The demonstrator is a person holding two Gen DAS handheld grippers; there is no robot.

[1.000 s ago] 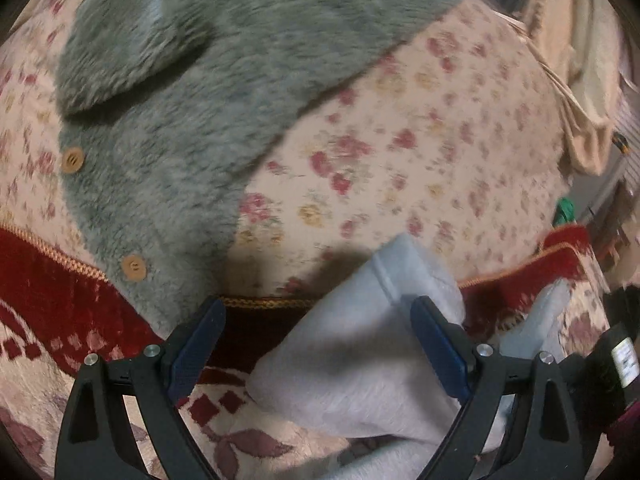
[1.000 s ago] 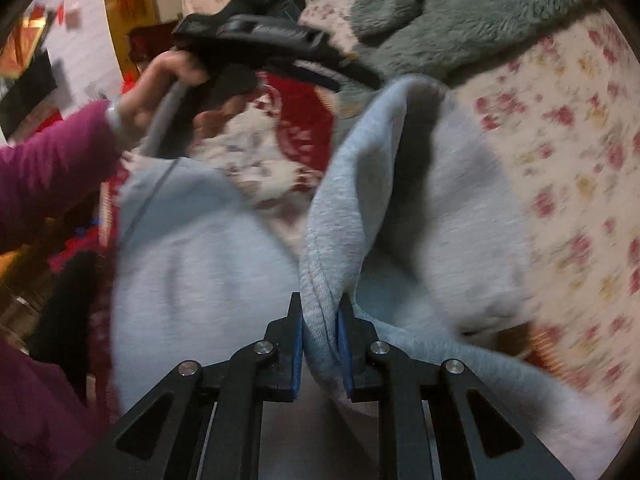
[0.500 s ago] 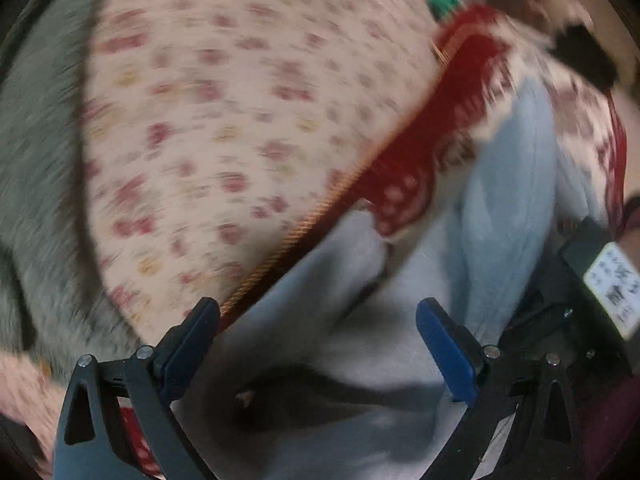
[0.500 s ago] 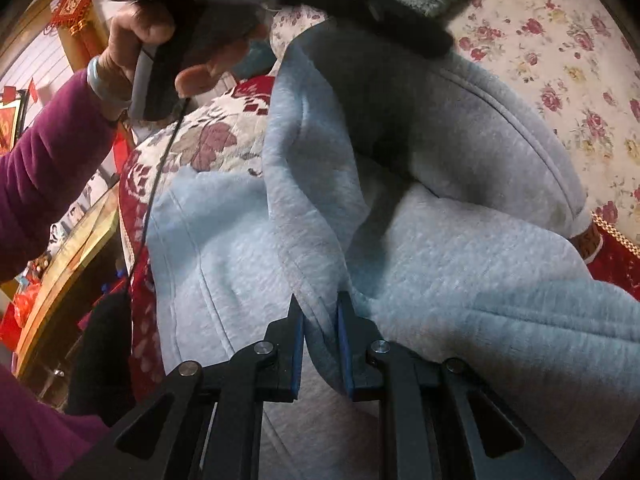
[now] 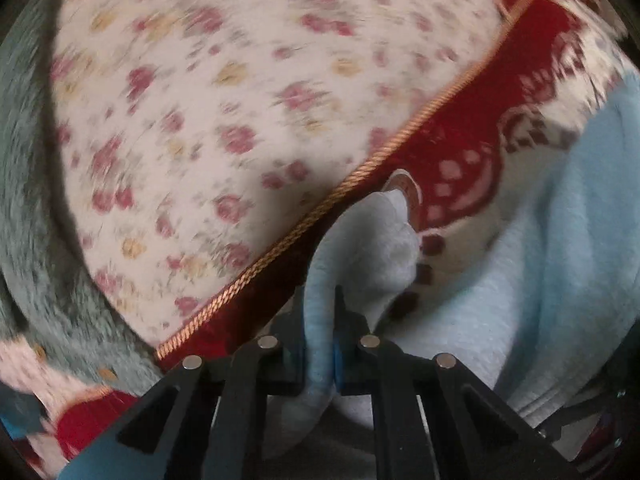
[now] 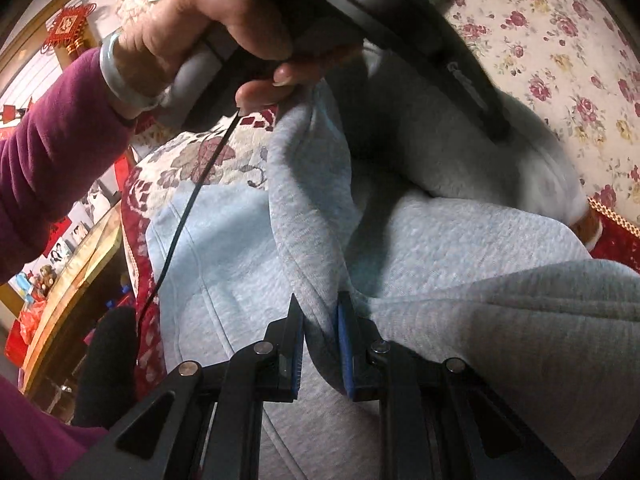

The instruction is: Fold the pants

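Note:
The light grey-blue pants (image 5: 540, 280) lie bunched on a red patterned blanket (image 5: 472, 128). My left gripper (image 5: 318, 320) points steeply down, its jaws closing on an upright fold of the pants; the blue pads press on the cloth. In the right wrist view the pants (image 6: 480, 280) fill the middle, and my right gripper (image 6: 320, 320) is shut on a ridge of their fabric. Above it a person's hand (image 6: 208, 32) in a purple sleeve holds the left gripper's black body (image 6: 420, 40) over the far part of the pants; its fingertips are hidden there.
A cream bedspread with red flowers (image 5: 240, 100) lies beyond a gold cord border (image 5: 320, 208). A grey fluffy buttoned garment (image 5: 32, 220) lies at its left edge. Wooden furniture with small items (image 6: 72, 272) stands beside the bed at the left.
The left gripper, open a moment ago, swung over and down onto the pants and closed on a fold. The right gripper kept its grip and sank slightly.

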